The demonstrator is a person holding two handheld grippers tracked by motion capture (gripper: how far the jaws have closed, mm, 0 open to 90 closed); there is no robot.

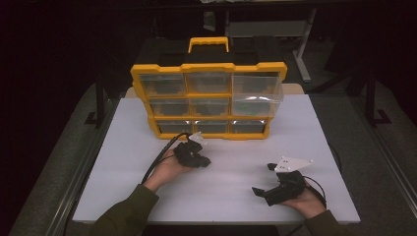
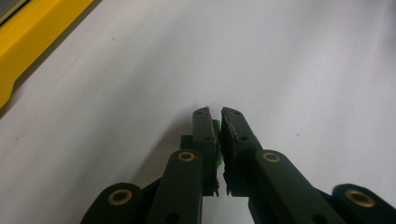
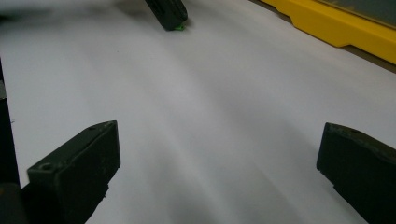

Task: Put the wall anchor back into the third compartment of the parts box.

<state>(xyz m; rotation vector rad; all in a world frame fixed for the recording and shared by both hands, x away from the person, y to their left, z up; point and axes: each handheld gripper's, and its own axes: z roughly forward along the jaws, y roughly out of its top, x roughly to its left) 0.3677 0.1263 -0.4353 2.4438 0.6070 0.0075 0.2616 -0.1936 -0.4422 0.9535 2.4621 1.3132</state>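
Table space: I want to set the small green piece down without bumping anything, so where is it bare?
The table is bare right of the yellow organizer, and between the left gripper holding the green piece and the open right gripper. The far edge, at the organizer, is crowded.

No readable text, labels, brand marks, numbers or signs in any view. The yellow organizer (image 1: 208,98) at 12 o'clock shows blank frame and drawer fronts; the white table (image 1: 295,147) is unmarked too.
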